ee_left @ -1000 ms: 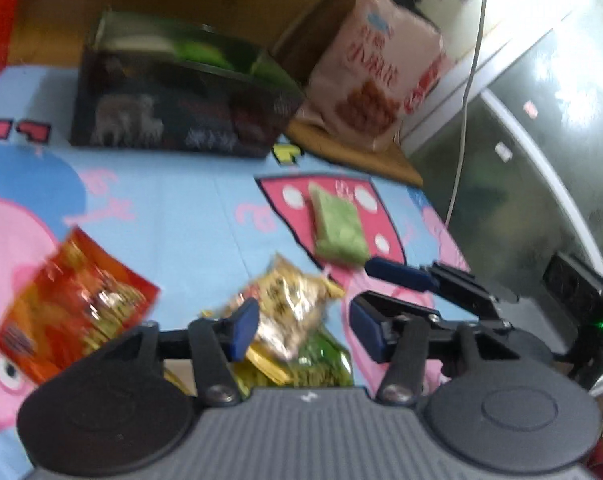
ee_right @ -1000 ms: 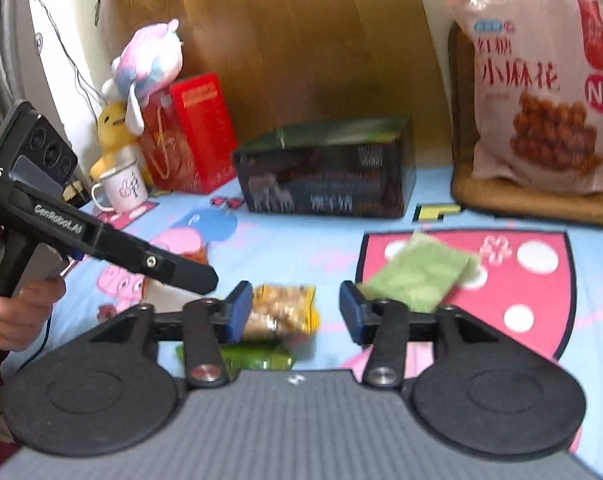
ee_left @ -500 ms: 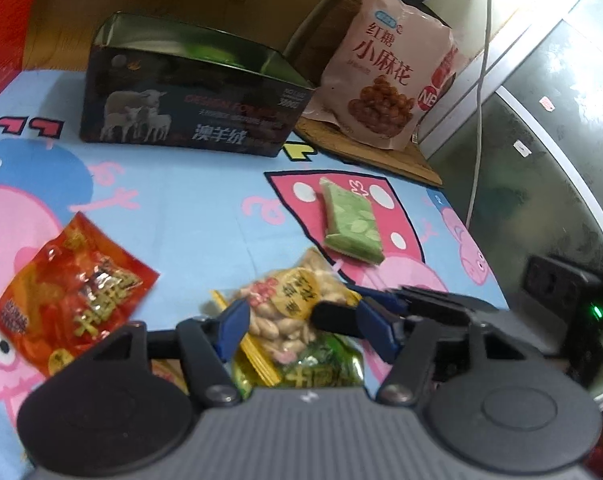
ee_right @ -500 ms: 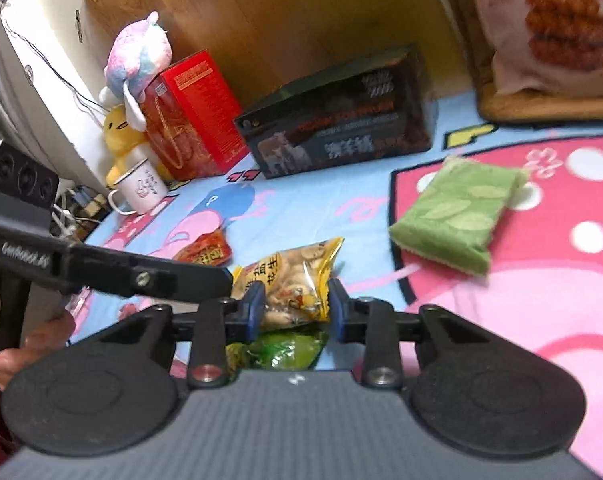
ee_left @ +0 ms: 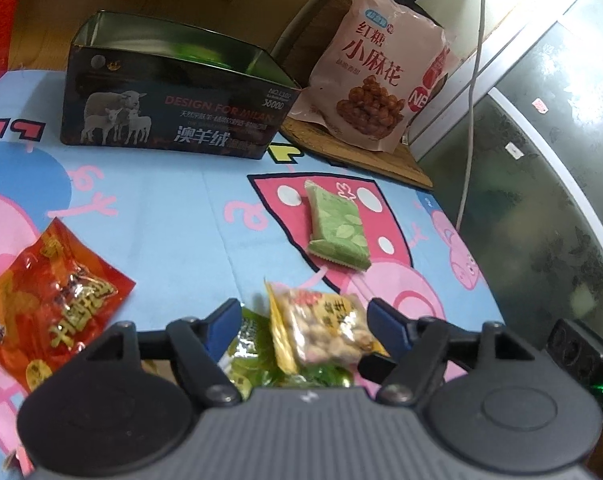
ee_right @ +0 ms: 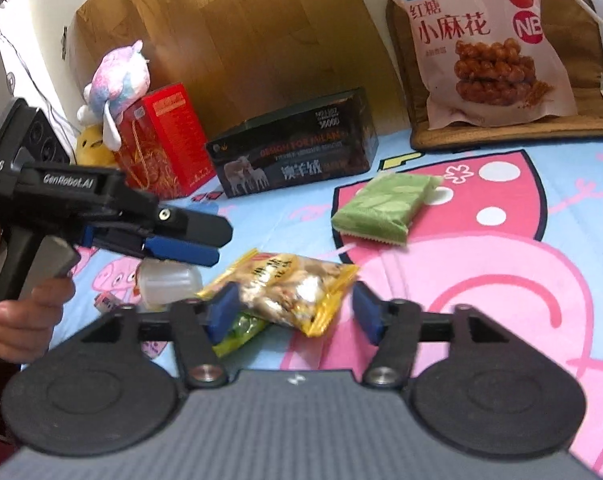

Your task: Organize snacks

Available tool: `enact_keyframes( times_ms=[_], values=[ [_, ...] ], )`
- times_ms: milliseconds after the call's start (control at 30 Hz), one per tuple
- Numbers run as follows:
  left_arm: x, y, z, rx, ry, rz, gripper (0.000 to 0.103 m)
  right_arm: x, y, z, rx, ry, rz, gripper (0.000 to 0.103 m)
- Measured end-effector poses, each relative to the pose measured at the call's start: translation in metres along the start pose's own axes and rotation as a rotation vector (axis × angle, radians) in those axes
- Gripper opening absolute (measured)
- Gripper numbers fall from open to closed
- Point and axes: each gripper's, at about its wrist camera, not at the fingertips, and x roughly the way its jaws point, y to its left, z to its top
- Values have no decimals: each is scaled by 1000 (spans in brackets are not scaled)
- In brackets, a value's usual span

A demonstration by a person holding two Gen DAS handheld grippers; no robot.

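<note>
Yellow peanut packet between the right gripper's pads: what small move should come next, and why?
Probably close the right gripper on the yellow peanut packet. Its jaws are opening with the packet lying loose between them on the green packet, and the dark tin stands open beyond.

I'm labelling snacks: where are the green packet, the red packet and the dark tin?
green packet (ee_left: 337, 227): left wrist view, its face.
red packet (ee_left: 57, 300): left wrist view, its middle.
dark tin (ee_left: 173, 120): left wrist view, front wall.
</note>
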Motion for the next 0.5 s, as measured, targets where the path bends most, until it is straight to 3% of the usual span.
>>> enact_keyframes(
  times_ms=[33,100,500],
  values=[
    [-1,-1,0,2,-3,-8,73,-3,-1,-2,4,-14,-3,83],
    [-2,-4,1,15,-8,-17,74,-6,-1,-5,23,-44,-9,91],
    [-4,-9,-4,52,-23,0,74,-13,0,-2,13,-80,-35,92]
  ],
)
